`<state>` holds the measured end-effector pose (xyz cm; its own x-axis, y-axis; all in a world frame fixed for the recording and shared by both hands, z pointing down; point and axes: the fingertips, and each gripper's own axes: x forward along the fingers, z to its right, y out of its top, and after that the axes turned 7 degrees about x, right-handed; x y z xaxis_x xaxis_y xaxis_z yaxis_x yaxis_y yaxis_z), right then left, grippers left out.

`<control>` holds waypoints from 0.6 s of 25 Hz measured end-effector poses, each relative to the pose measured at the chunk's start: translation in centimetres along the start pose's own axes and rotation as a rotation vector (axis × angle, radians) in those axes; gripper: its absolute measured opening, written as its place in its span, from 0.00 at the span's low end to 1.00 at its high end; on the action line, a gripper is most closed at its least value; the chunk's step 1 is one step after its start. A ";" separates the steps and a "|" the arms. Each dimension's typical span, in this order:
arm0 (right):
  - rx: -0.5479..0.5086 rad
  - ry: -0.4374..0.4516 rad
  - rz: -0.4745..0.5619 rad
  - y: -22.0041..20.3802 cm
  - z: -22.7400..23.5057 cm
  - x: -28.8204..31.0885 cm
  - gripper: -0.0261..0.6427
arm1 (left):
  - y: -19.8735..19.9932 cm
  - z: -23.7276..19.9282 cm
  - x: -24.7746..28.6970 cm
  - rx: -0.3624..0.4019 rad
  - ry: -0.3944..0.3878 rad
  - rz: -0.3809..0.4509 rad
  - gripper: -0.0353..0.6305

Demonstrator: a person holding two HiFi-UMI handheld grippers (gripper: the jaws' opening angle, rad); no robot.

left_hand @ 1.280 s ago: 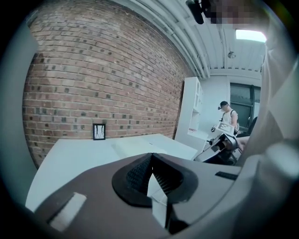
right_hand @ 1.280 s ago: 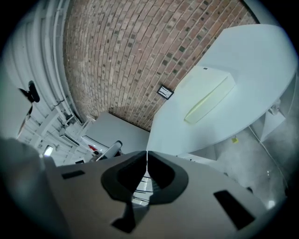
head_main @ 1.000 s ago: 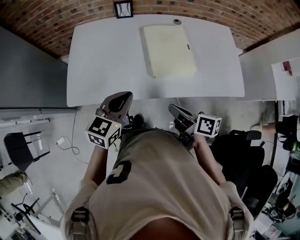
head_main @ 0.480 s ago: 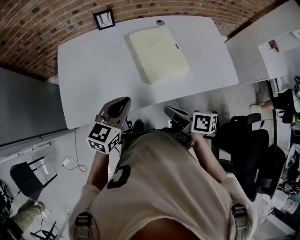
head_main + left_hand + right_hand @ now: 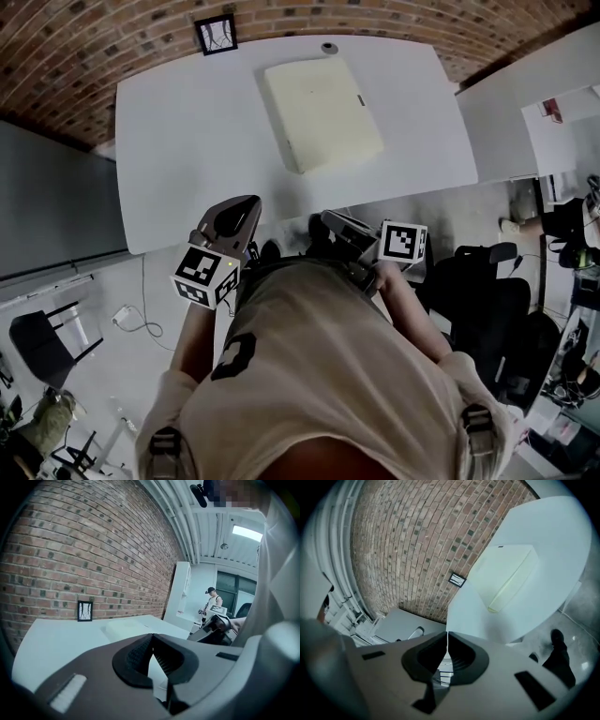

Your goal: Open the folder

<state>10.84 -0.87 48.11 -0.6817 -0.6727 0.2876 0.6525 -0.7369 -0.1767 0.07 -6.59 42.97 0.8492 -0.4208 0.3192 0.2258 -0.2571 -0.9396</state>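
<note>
The folder [image 5: 323, 112] lies flat and closed on the far half of the white worktop [image 5: 187, 141]. Your left gripper [image 5: 246, 204] and right gripper [image 5: 333, 221] hang just off the worktop's near edge, well apart from the folder. Both have their fingers [image 5: 138, 653] closed tip to tip on nothing.

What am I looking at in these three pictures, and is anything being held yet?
There is no robot here: a person holds a two-jaw gripper in each hand. The top-down picture comes from a camera on the person's head. The other two come from cameras riding on the grippers, each looking along its own jaws. The left gripper and the right gripper both have their jaws together, with nothing between them. Ahead is a white table beside a brick wall. A pale, closed folder lies on it, and neither gripper touches it. A small framed picture sits by the wall.
</note>
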 end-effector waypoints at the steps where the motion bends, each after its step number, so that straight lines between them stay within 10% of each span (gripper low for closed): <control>1: 0.015 0.011 -0.006 0.5 0.3 0.0 0.05 | 0.1 0.0 0.4 -0.001 0.012 -0.006 0.06; 15: 0.310 0.057 0.076 10.9 8.8 -4.2 0.05 | 2.7 3.8 9.9 0.019 0.049 -0.095 0.06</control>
<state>23.72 -5.54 53.27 -0.6391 -0.7340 0.2299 0.7658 -0.6349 0.1018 10.96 -8.14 43.11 0.7990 -0.4377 0.4124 0.3135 -0.2819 -0.9068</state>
